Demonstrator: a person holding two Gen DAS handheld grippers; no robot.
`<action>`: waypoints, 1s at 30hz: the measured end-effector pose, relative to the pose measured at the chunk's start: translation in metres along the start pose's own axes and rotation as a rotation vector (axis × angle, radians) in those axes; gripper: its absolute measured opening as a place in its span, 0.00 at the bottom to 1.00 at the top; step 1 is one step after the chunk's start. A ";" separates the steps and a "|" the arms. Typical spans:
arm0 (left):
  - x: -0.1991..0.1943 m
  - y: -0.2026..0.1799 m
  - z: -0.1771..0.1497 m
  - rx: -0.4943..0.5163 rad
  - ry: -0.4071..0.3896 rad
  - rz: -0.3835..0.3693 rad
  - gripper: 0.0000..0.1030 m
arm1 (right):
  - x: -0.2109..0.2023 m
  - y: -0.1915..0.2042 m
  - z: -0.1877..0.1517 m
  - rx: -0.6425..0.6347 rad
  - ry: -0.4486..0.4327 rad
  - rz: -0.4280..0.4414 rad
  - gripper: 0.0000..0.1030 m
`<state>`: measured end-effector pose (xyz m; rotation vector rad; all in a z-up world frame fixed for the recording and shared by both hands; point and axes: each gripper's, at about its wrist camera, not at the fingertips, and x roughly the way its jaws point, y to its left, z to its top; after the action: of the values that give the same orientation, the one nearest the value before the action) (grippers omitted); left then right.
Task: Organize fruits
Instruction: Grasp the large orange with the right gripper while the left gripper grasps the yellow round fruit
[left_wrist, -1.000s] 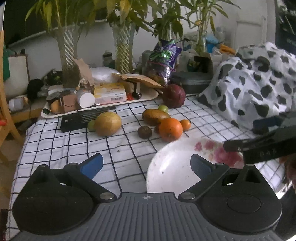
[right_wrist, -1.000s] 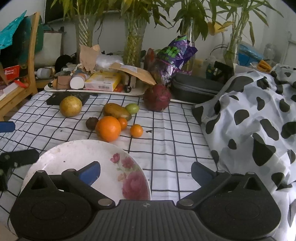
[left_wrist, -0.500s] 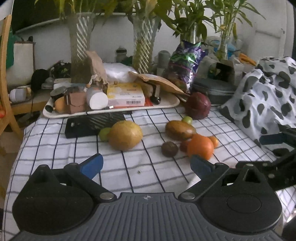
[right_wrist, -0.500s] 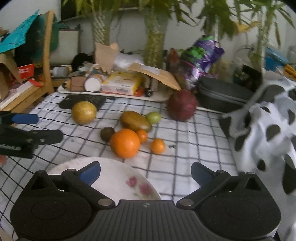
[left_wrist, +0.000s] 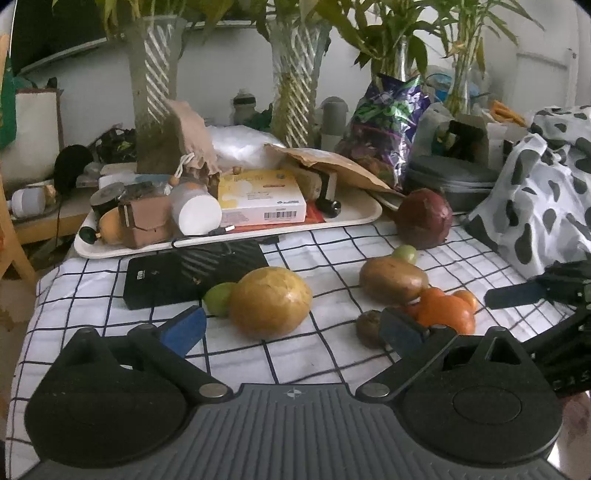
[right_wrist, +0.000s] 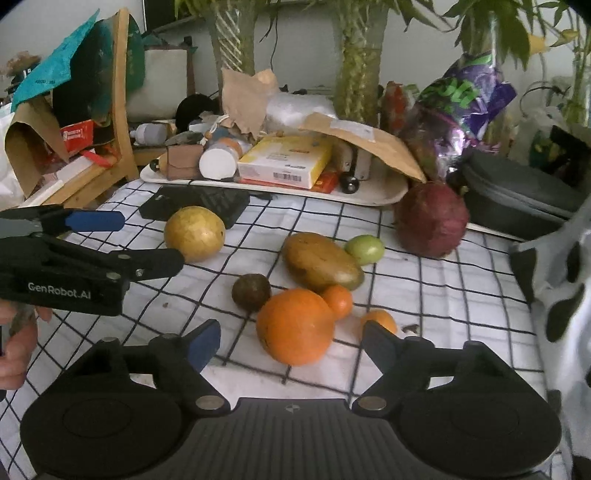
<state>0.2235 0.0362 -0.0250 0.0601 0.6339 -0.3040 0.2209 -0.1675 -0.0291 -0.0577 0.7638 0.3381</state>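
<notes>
Both our grippers have advanced past the plate; right gripper (right_wrist: 288, 347), jaws wide and empty, brackets the large round orange (right_wrist: 295, 325), nearer than left gripper (left_wrist: 291, 326), likewise agape and empty.

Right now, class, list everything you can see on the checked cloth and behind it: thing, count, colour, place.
Large round orange: one, orange, nearest the right tool.
Small tangerines: two, orange, beside it.
Oval brownish mango: one, centre.
Small green fruits: two, one by the mango, one by the yellow fruit.
Round yellow fruit: one, left.
Small dark brown fruit: one, centre.
Dark red round fruit: one, back right.
Flat black box: one, back left.
White cluttered tray: one, behind.
Left tool: open.
Right tool: open.
</notes>
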 end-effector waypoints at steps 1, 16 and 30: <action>0.002 0.001 0.000 -0.005 0.004 -0.002 0.99 | 0.005 0.000 0.002 0.001 0.012 -0.005 0.74; 0.022 0.017 0.005 -0.058 0.002 -0.005 0.99 | 0.026 -0.007 0.007 0.046 0.065 0.004 0.53; 0.051 0.005 0.006 -0.106 0.048 0.076 0.75 | -0.002 -0.023 0.017 0.057 -0.024 -0.010 0.53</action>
<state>0.2674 0.0272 -0.0507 -0.0100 0.6926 -0.1962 0.2386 -0.1872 -0.0166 -0.0036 0.7488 0.3070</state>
